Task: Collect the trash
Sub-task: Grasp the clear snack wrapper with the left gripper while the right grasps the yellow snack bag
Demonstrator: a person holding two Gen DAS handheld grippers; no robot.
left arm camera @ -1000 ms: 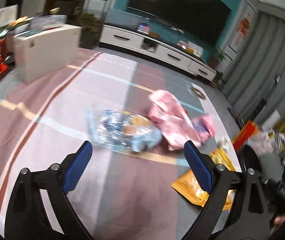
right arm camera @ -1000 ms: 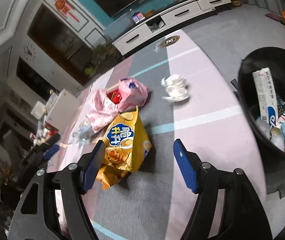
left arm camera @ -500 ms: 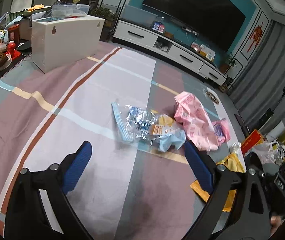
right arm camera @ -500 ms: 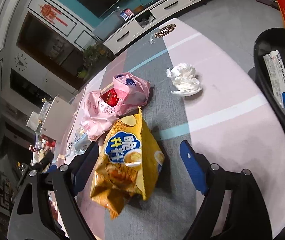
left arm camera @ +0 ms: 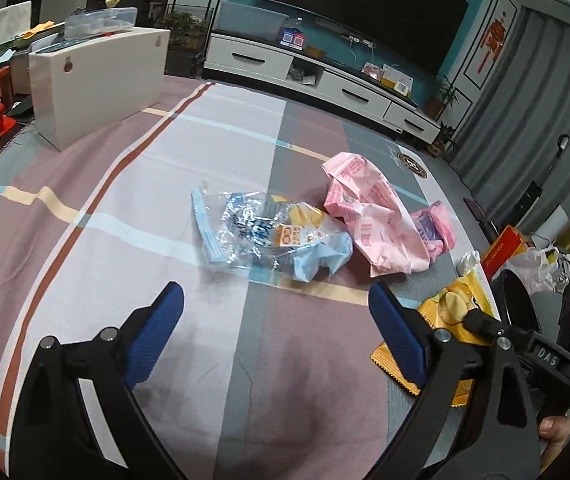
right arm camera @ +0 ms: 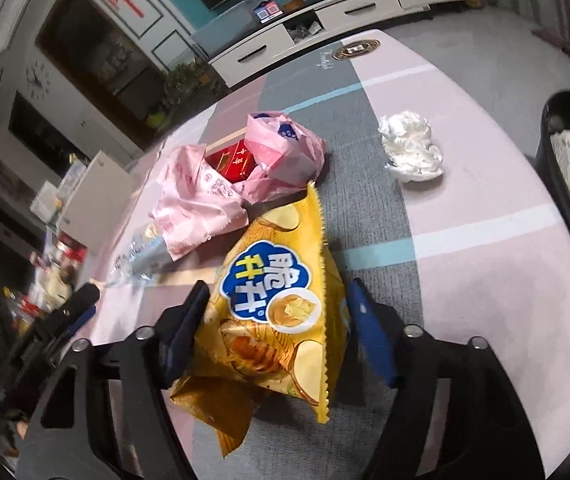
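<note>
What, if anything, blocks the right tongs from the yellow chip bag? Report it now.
Nothing visible blocks them. The yellow chip bag already lies between the fingers of the right tongs, whose jaws are closing around it. The pink plastic bag sits just beyond the chip bag's far end, clear of the fingers.

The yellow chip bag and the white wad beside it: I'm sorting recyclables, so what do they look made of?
The yellow chip bag looks like glossy printed plastic film, possibly foil-lined: it shines, creases sharply and has serrated sealed edges. The white wad looks like matte tissue or paper napkin, softly crumpled, though thin plastic can't be ruled out.
</note>
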